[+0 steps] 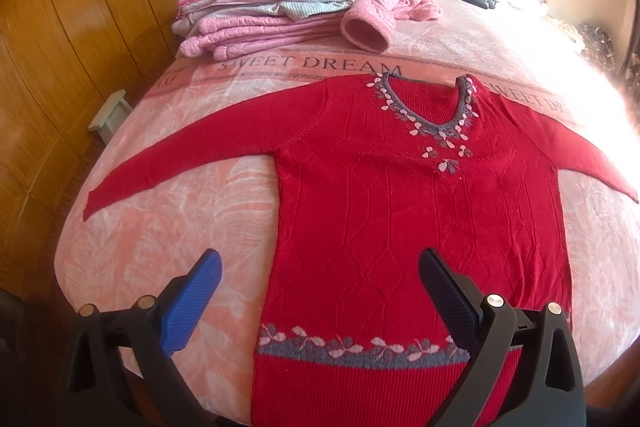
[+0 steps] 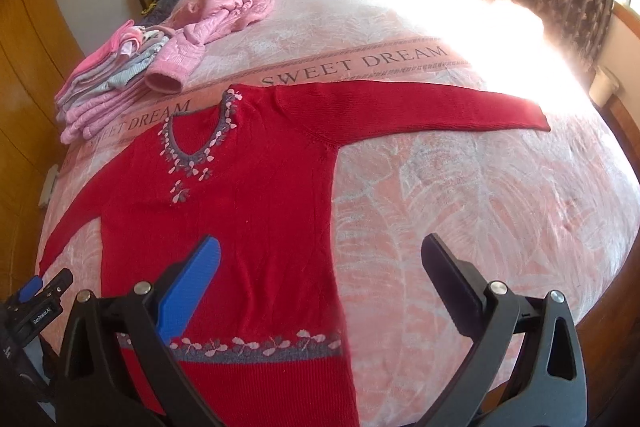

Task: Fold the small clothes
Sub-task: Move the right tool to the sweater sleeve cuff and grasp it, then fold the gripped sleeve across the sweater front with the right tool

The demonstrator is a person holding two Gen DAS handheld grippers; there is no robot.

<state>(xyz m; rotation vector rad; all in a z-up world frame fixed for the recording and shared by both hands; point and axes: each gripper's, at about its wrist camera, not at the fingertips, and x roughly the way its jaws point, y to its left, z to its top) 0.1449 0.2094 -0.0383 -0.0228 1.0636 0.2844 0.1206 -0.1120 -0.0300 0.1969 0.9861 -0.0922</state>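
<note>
A stack of folded pink clothes point(image 1: 256, 15) and a pink jacket point(image 2: 224, 15) were seen beyond the red sweater point(image 1: 420, 195). Both the left gripper point(image 1: 320, 287) and right gripper point(image 2: 320, 279) were held wide apart above its hem, nothing gripped.

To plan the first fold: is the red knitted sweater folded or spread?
Spread: the red knitted sweater lies flat on the bed, front up, both sleeves stretched outward, nothing folded.

A: How does the left gripper point(image 1: 320, 277) stand?
B: Spread wide, its blue finger and its black finger well apart, gripping nothing.
A: And the right gripper point(image 2: 322, 263)?
B: Likewise gaping, empty, level with the left one beside it.
</note>
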